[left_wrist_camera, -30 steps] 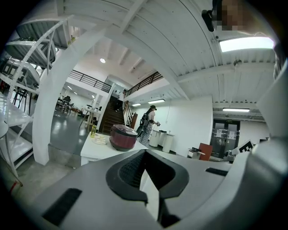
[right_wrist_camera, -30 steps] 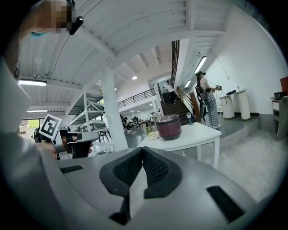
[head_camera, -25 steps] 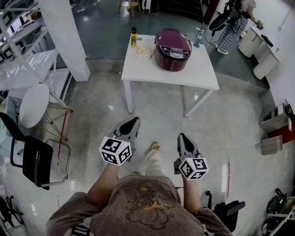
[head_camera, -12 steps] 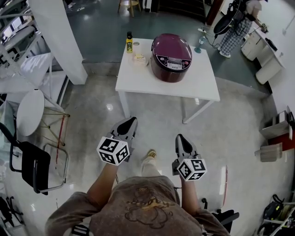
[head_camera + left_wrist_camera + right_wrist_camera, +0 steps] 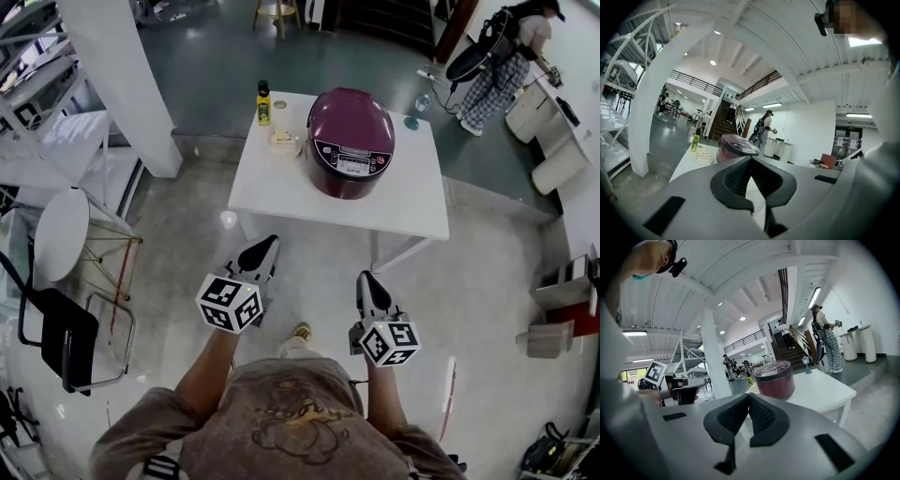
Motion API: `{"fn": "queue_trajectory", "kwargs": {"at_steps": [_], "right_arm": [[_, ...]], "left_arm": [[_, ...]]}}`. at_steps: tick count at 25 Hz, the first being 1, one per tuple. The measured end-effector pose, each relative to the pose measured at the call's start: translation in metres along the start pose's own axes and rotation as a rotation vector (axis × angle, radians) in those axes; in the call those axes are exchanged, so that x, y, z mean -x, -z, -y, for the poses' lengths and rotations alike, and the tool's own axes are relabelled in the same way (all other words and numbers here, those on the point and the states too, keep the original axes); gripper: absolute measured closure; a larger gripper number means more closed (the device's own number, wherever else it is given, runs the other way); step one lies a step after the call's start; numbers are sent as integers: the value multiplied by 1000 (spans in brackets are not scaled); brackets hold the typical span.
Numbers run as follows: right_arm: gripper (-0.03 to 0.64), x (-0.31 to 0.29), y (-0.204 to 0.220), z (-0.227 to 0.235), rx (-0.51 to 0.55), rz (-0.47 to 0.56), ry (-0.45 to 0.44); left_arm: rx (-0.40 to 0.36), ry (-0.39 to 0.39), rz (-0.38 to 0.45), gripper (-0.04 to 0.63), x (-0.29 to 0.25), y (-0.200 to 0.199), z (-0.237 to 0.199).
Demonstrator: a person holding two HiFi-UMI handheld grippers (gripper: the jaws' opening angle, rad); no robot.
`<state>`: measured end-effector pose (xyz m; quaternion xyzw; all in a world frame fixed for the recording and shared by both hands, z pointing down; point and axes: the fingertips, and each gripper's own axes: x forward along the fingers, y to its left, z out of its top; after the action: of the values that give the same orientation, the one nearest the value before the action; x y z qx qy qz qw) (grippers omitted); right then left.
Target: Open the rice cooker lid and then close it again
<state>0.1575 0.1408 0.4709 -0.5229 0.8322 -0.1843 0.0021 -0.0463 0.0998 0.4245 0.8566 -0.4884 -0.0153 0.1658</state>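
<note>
A maroon rice cooker (image 5: 350,141) with its lid down stands on a white table (image 5: 281,187) ahead of me; it also shows as the cooker (image 5: 736,146) and the cooker (image 5: 774,379) in the gripper views. My left gripper (image 5: 265,247) and right gripper (image 5: 367,279) hover over the floor short of the table's near edge, both shut with nothing between the jaws. The left gripper's (image 5: 751,158) tips meet, and so do the right gripper's (image 5: 748,395).
On the table left of the cooker stand a yellow bottle (image 5: 264,104) and a small stack on a plate (image 5: 284,141). A white pillar (image 5: 131,84) rises at the left, with a round white table (image 5: 61,223) and black chair (image 5: 56,342). A person (image 5: 502,56) stands at far right.
The table and cooker have grown larger and come nearer in the head view as I walk forward. Both grippers stay shut and keep their place in front of me.
</note>
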Motion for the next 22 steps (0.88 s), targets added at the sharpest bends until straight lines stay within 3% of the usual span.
{"fn": "queue_trajectory", "kwargs": {"at_steps": [11, 22], "right_arm": [[620, -47, -26, 53, 32, -17, -48], [619, -82, -28, 61, 21, -40, -75]], "left_arm": [[-3, -30, 29, 575, -65, -4, -3], [-4, -46, 27, 575, -92, -13, -25]]}}
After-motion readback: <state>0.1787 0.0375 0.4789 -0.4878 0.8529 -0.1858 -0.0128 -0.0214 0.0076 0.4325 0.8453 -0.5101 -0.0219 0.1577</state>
